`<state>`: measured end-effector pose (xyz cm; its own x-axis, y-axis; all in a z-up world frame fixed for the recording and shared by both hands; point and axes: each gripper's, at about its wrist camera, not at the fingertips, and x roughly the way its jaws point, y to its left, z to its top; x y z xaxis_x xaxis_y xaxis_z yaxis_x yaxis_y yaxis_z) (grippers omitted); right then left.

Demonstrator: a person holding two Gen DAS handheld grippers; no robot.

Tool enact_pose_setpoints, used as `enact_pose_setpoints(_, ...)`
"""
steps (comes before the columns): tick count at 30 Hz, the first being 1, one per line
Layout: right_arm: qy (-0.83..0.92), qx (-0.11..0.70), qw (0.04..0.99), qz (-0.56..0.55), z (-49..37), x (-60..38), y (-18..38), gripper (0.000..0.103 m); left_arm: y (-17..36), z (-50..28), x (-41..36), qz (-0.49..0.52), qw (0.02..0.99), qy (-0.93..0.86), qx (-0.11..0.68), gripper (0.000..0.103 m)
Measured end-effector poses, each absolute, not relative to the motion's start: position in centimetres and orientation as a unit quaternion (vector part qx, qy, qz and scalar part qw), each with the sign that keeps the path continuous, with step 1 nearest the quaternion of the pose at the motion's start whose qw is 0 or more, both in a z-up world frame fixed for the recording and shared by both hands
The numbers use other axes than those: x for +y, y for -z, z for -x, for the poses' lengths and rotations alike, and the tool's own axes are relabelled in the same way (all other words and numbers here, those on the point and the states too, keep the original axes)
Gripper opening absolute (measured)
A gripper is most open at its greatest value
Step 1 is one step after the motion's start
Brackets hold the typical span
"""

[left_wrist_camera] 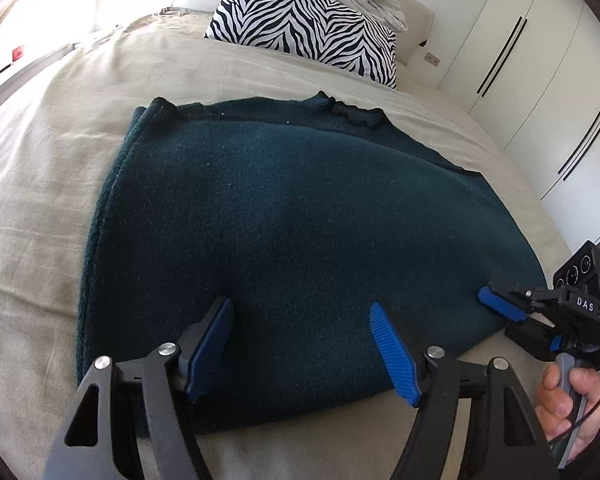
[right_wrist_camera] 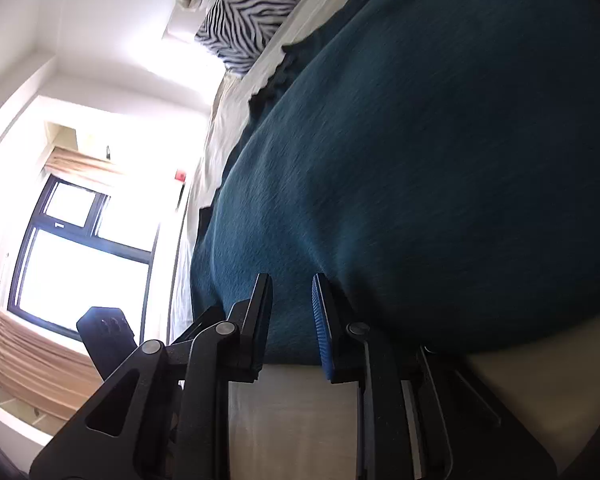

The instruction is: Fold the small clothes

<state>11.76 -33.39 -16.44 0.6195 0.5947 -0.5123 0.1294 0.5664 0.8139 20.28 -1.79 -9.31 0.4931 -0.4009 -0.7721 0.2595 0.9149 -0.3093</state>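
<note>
The left claw [left_wrist_camera: 302, 346] stands spread wide at the lower middle of its frame, blue pads over the near edge of the dark teal garment [left_wrist_camera: 284, 220], pinching nothing. The right claw [right_wrist_camera: 292, 320], at lower centre of its tilted view, has its jaws narrowed with the garment's hem between the pads; whether they press it I cannot tell. The garment lies folded on the beige bed [left_wrist_camera: 40, 184], filling mid-frame. A zebra-striped pillow [left_wrist_camera: 304, 28] sits top centre.
</note>
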Motion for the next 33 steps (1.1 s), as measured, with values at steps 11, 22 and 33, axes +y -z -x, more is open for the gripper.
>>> enact_pose_setpoints(11,0.041,0.294,0.808,-0.508,-2.0,-46.0,13.5,0.022,10.2,-19.9,-2.7,0.044,0.871,0.187,0.452,0.077)
enact_pose_setpoints(22,-0.09,0.363,0.825,-0.424,-8.2,-35.3,9.0,0.022,10.2,-19.8,-2.7,0.047,0.872,0.189,0.449,0.077)
enact_pose_setpoints(33,-0.11,0.39,0.784,-0.471,-11.5,-35.7,14.1,0.022,9.8,-20.1,2.3,0.165,0.839,0.258,0.45,0.066)
